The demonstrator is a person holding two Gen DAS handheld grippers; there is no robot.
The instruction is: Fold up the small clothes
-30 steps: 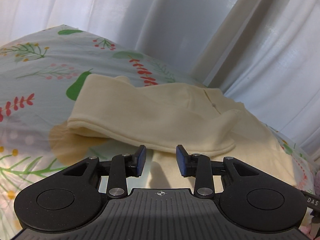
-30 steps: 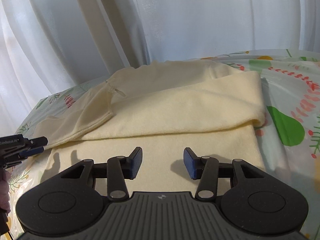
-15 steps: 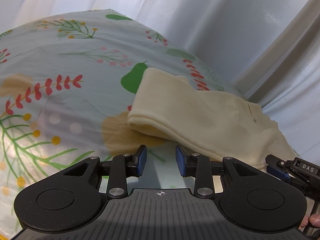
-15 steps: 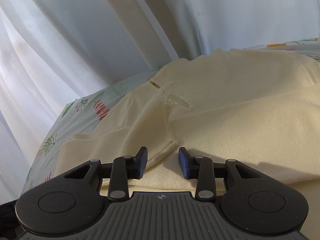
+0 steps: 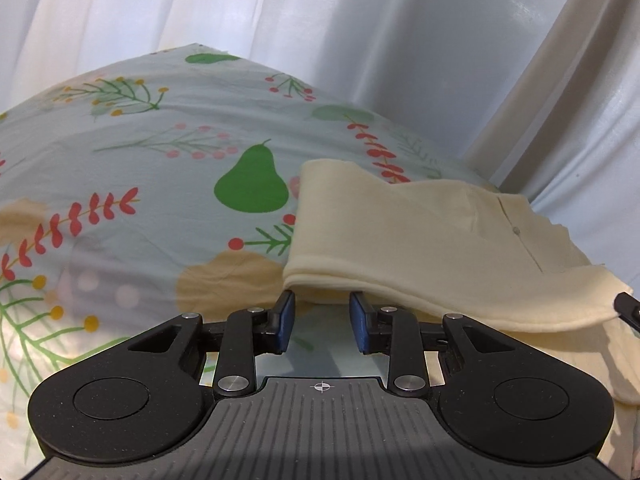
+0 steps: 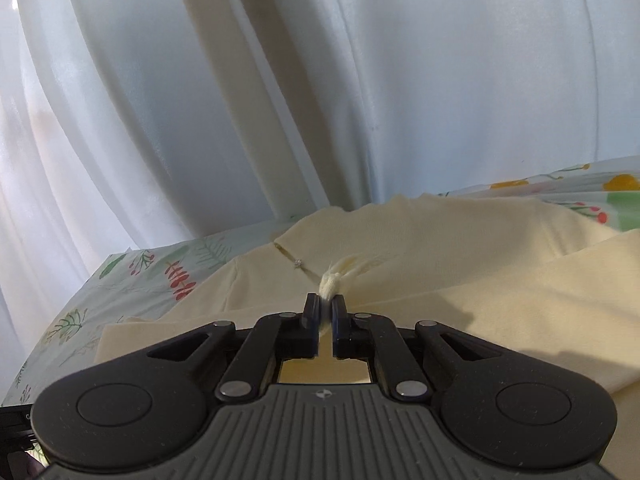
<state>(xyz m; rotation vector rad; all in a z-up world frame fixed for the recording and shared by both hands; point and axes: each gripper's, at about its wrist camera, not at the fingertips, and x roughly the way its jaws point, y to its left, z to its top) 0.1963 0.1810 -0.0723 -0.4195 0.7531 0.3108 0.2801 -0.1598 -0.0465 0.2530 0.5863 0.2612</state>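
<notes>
Pinching cream garment [image 6: 460,264] edge: right tool [image 6: 325,305] clamped | left tool [image 5: 322,307] partly spread, empty

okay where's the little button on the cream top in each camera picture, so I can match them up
Left wrist view: the button sits at right of centre, on the slit of the cream top.
Right wrist view: the button is just left of centre, above the right gripper, whose jaws pinch a tuft of the top.
Shared landmark: the slit that the button sits on.
</notes>
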